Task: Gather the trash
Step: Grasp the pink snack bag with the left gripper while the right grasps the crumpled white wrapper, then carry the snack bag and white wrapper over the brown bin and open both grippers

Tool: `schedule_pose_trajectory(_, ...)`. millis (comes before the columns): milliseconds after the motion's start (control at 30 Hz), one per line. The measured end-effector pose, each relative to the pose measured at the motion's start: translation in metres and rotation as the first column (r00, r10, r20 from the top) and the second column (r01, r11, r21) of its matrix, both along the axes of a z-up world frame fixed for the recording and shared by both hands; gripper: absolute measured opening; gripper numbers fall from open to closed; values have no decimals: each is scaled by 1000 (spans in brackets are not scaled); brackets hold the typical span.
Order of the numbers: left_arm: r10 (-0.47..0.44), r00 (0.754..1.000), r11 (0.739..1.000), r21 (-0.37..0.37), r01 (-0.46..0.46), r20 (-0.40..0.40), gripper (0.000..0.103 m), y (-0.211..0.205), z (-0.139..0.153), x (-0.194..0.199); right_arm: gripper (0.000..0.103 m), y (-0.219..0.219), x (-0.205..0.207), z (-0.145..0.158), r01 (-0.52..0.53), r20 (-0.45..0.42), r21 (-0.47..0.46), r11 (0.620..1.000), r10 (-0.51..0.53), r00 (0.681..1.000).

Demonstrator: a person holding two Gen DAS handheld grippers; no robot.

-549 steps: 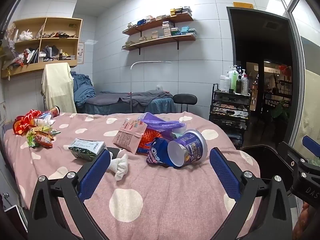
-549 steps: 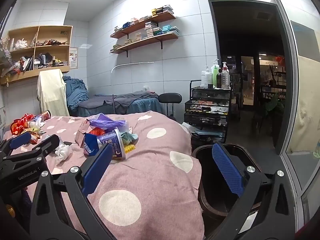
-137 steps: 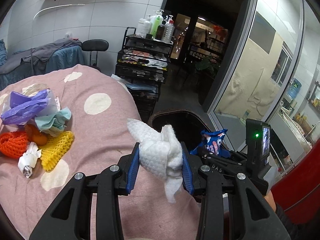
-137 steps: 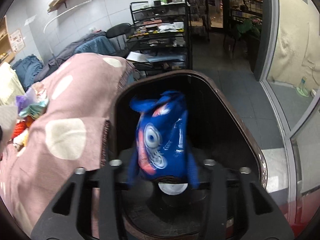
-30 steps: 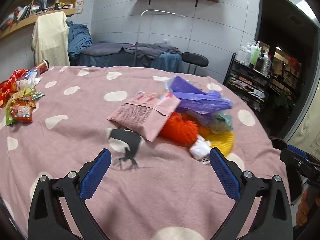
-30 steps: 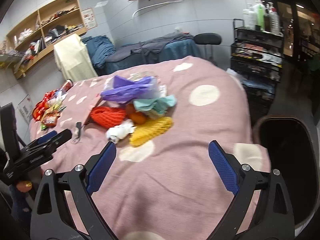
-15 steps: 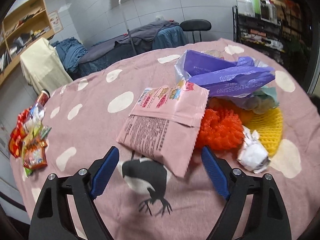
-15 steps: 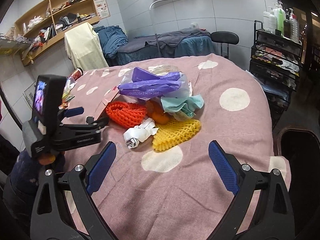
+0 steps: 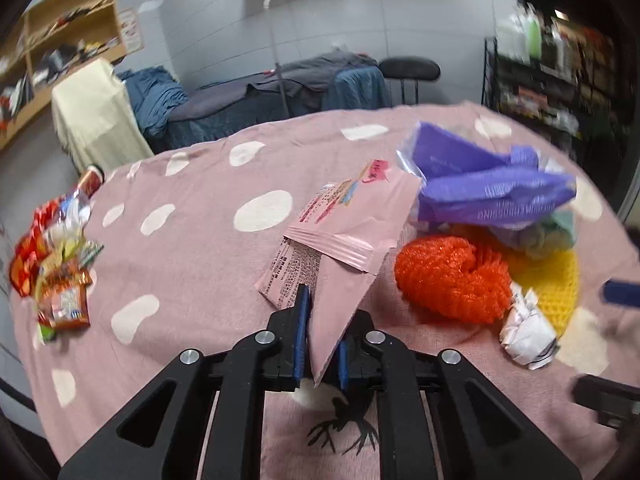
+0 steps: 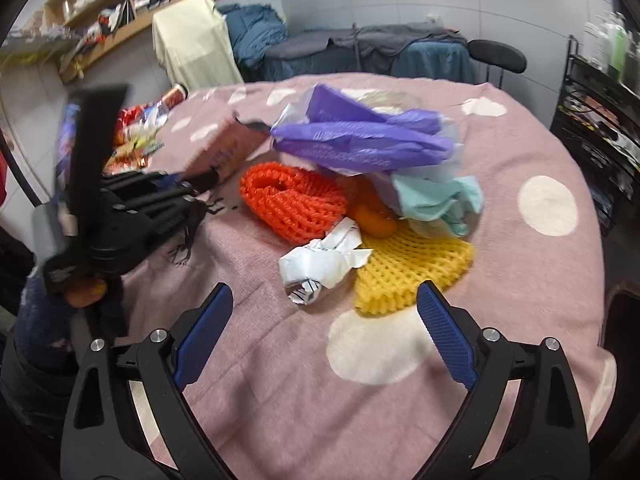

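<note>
Cloth (image 10: pixel 280 360): pink, dotted; bears all remaining trash.
Purple bag (image 10: pixel 360 140): topmost of the heap, over teal wrap.
Pink packet (image 9: pixel 344 232): near corner pinched in left gripper (image 9: pixel 318 344), jaws just closed narrow on it; edge grip suits a flat pack.
Orange net (image 10: pixel 292 200), yellow net (image 10: pixel 412 268): side by side.
Paper wad (image 10: pixel 320 260): just ahead of right gripper (image 10: pixel 324 340), jaws wide, just narrowing slightly, empty; likely next pick.

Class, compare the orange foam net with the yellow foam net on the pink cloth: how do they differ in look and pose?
The orange foam net is bunched into a thick roll, while the yellow foam net lies spread nearly flat. The crumpled white paper overlaps the yellow net's edge; the orange net lies beside that paper, toward the shut left gripper. The yellow net lies nearer the open right gripper. Both share a mesh weave.
</note>
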State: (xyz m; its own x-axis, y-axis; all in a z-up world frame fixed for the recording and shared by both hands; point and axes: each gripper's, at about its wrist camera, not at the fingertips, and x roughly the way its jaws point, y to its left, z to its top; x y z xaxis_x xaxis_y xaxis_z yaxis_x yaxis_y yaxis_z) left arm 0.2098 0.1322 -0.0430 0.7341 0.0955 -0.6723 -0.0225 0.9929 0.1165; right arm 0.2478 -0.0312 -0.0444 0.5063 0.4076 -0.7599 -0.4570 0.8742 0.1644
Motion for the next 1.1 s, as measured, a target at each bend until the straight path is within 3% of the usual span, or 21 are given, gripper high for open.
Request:
schedule_pose_trajectory(100, 34, 998, 997, -74, -31, 45, 8, 10, 7, -13, 68, 15, 12, -7, -32, -37, -38, 999, 30, 999)
schedule_pose_trajectory(233, 57, 995, 985, -168, -42, 84, 8, 15, 14, -28, 32, 24, 23, -17, -50, -84, -56, 997, 45, 995)
schedule_pose_trajectory(500, 63, 989, 961, -274, -24, 134, 8, 11, 19, -54, 26, 1, 3, -2, -5, -4, 5, 1000, 5, 1000)
schedule_pose_trajectory(1100, -30, 965, 927, -355, 125, 262, 8, -31, 52, -103, 26, -70, -67, 30, 85, 117, 138, 987, -102, 988)
